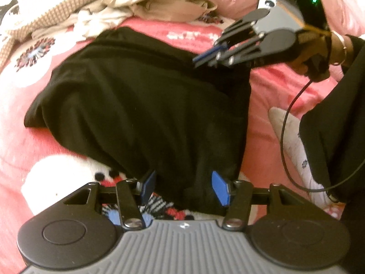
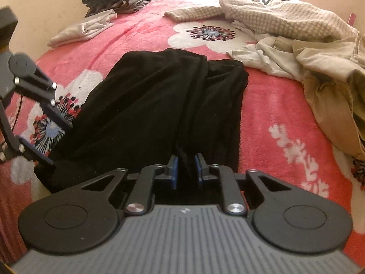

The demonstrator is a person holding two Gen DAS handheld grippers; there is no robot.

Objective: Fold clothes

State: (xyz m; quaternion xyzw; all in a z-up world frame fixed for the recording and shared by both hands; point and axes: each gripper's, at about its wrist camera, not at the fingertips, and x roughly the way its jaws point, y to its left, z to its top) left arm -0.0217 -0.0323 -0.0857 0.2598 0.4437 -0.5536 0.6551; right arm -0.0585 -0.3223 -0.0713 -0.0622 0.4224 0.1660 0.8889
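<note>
The left tool [image 1: 184, 188] stands wide apart, its blue pads either side of the near edge of the black garment [image 1: 146, 105] without pinching it. The right tool [image 2: 186, 171] is nearly together, clamped on a fold of the same soft, matte cloth — a long, creased shape lying flat on the fleecy pink bed cover [image 2: 273, 105] with white flowers. Right of it lies a crumpled heap of beige clothes [image 2: 319, 68] — one waffle-textured.
</note>
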